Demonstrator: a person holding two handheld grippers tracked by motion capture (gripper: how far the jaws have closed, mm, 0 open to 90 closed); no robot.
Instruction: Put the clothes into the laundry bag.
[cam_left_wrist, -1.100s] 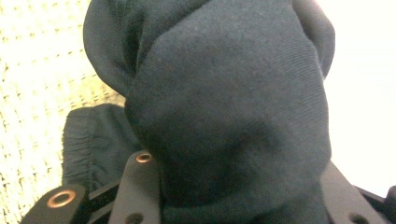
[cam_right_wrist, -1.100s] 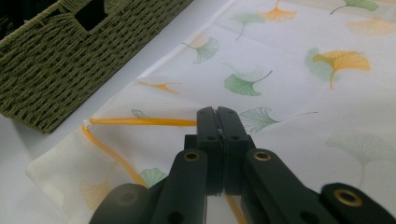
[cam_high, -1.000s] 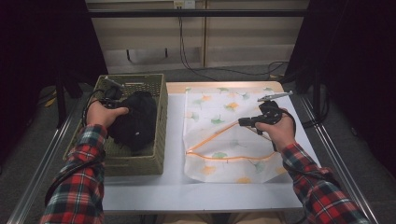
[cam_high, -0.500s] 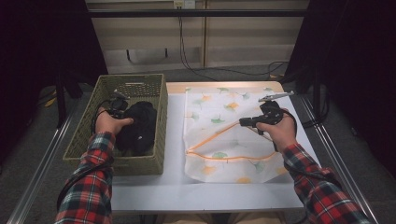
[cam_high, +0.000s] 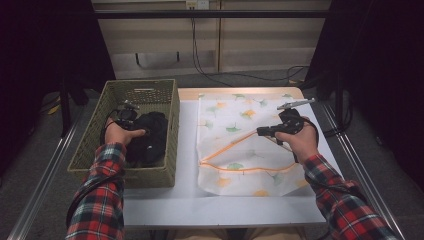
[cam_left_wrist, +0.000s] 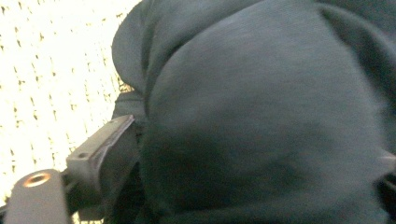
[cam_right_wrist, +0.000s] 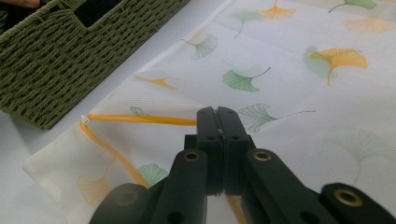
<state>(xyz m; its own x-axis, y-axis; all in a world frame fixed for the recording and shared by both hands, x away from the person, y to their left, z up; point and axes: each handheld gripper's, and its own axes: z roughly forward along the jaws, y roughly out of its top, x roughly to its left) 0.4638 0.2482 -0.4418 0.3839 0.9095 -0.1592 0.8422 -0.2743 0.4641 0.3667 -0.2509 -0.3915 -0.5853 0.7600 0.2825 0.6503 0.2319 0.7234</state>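
Dark clothing (cam_high: 147, 137) lies bunched in the woven green basket (cam_high: 165, 97), directly under the left gripper (cam_high: 131, 120), which is pushed down into it. In the left gripper view the black fabric (cam_left_wrist: 261, 121) bulges between the jaws, which have just been opening and stand wide, one jaw to the left of the cloth; whether the pads press on it I cannot tell. The basket's pale weave (cam_left_wrist: 46, 70) shows beyond that jaw. To the right of the basket, on the white table (cam_high: 185, 200), lies a white mesh laundry bag (cam_high: 235, 115) printed with ginkgo leaves. The right gripper (cam_high: 261, 131) is clamped tight on the bag's orange zipper edge (cam_right_wrist: 140, 120), holding the opening lifted, the basket (cam_right_wrist: 56, 60) ahead and to its left.
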